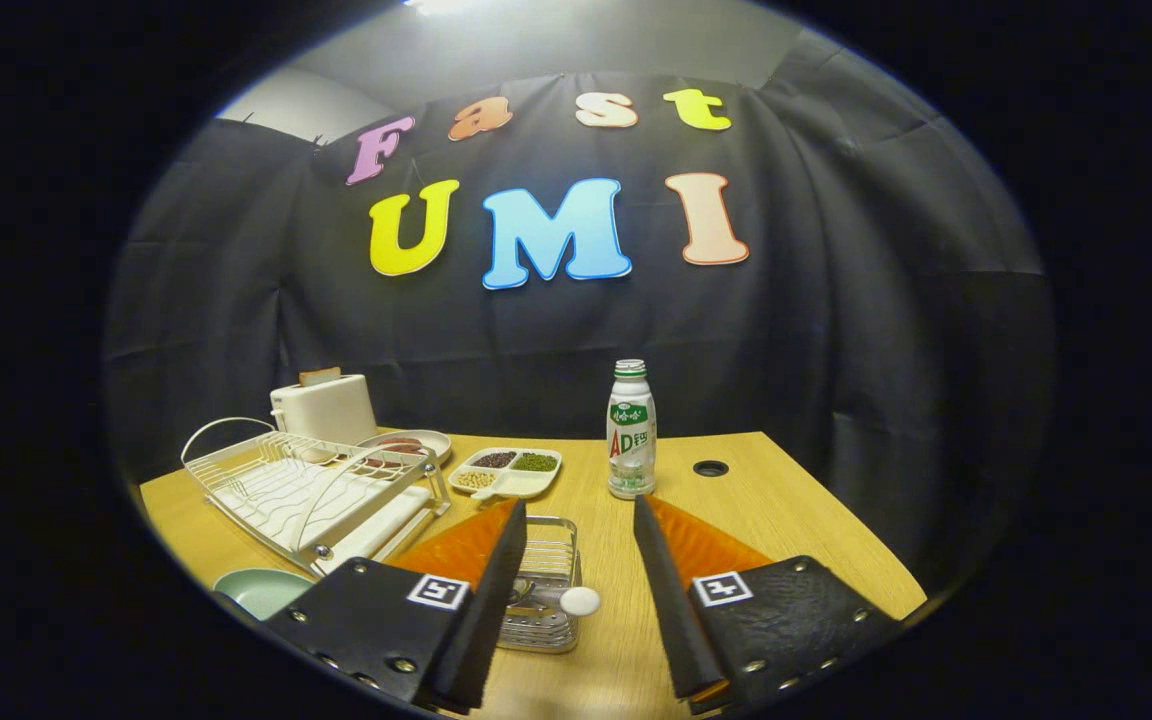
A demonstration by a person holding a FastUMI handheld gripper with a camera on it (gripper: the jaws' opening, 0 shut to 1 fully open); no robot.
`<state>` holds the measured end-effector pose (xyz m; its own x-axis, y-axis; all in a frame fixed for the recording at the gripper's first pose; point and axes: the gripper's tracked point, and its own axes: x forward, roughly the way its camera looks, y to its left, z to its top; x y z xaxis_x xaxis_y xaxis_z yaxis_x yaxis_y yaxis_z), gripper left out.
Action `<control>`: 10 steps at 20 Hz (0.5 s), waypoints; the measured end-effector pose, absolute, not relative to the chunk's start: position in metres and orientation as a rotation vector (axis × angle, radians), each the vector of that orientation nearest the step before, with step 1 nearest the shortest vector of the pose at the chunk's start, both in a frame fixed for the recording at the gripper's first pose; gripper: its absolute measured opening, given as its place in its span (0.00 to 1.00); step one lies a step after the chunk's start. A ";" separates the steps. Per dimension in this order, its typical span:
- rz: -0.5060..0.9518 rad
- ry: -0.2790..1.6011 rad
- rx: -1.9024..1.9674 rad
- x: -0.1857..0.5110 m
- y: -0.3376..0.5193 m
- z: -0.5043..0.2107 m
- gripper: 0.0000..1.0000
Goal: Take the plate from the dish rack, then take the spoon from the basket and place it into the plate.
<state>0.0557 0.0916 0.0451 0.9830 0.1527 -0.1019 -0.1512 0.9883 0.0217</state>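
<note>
Wire metal rack (311,480), wood-grain table (786,500), seemingly plastic bottle (630,430).

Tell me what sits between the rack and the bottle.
In the gripper view, a divided snack tray lies between the rack and the bottle, nearer the rack. The open gripper holds nothing.

You had the dish rack (311,490) at centre left, toaster (326,407) behind it, wire basket (542,585) lower centre, bottle (631,430) centre, on the table (786,520).
</note>
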 end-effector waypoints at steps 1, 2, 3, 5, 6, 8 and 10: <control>0.155 0.118 0.012 0.059 0.094 0.039 0.54; 0.151 0.105 0.024 0.063 0.095 0.041 0.47; 0.177 0.115 0.031 0.058 0.102 0.041 0.25; 0.199 0.129 0.027 0.053 0.108 0.038 0.25; 0.184 0.139 0.010 0.054 0.106 0.040 0.19; 0.216 0.158 0.017 0.048 0.118 0.042 0.13; 0.222 0.168 -0.002 0.042 0.121 0.048 0.14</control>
<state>0.0425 0.1212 0.0476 0.9615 0.2191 -0.1656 -0.2195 0.9755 0.0162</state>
